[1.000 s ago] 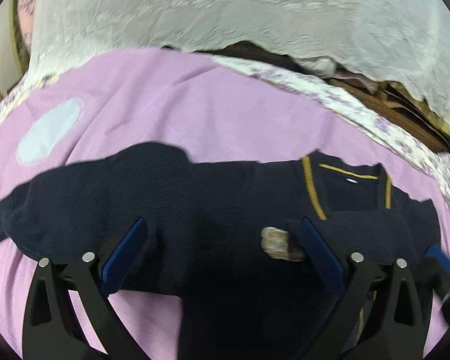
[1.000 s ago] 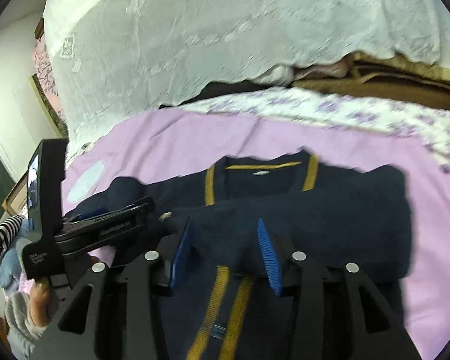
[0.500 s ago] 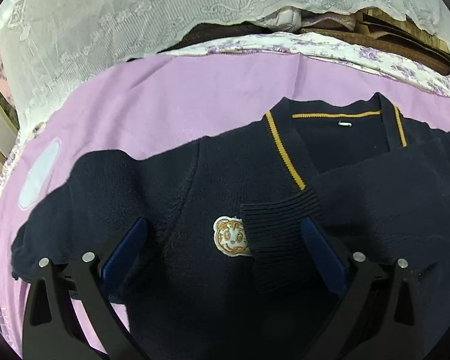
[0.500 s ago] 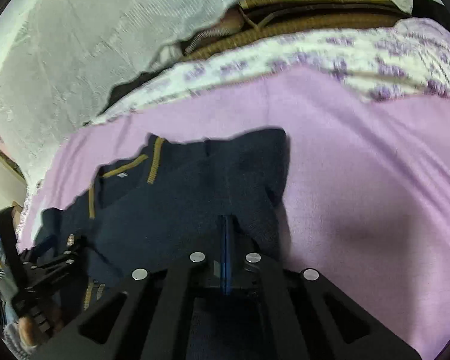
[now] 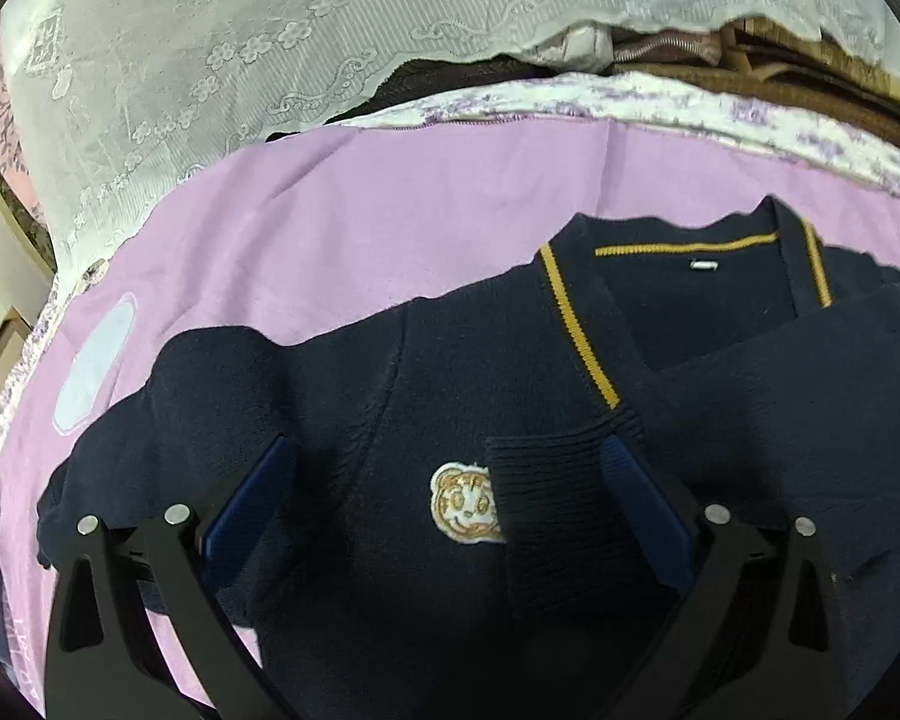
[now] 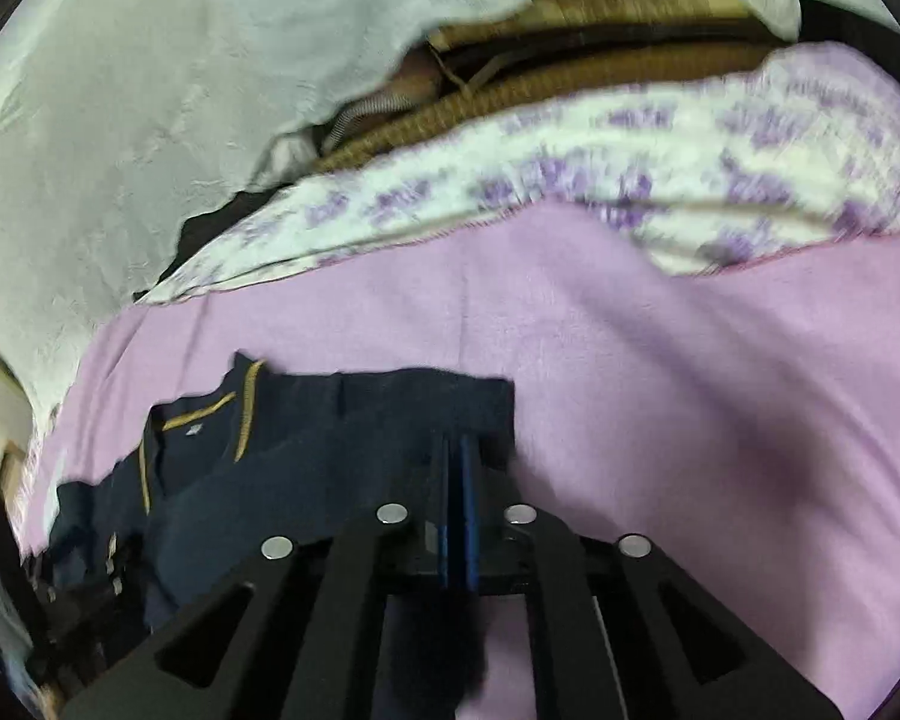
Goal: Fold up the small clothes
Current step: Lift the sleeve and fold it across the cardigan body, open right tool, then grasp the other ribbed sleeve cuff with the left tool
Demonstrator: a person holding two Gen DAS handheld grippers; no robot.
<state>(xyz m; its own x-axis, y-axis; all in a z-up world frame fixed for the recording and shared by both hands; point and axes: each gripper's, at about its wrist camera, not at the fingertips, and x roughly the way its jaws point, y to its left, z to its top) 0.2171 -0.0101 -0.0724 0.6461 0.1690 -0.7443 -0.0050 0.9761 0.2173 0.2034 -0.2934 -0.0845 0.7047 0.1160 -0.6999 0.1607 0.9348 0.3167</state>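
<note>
Purple bedspread (image 5: 426,228) under all. Navy cardigan (image 5: 462,384) lies on it front up, one sleeve folded over the chest, its ribbed cuff (image 5: 558,480) beside the tiger badge (image 5: 465,510). Soft, limp knit, likely light and draping; best pinched at edges. Left gripper (image 5: 444,504) hovers, jaws wide apart. Right gripper (image 6: 459,480) pressed together at the cardigan's edge; whether it pinches cloth is unclear.

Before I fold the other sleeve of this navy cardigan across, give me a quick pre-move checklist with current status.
1. Left gripper open above the cardigan: ok.
2. Right gripper shut: ok; whether it pinches fabric: cannot tell.
3. One sleeve already folded across the chest, ribbed cuff beside the tiger badge: ok.
4. Other sleeve spread on the purple sheet, ready to grab: ok.
5. Collar flat: ok.
6. Hem straight: cannot tell.
</note>
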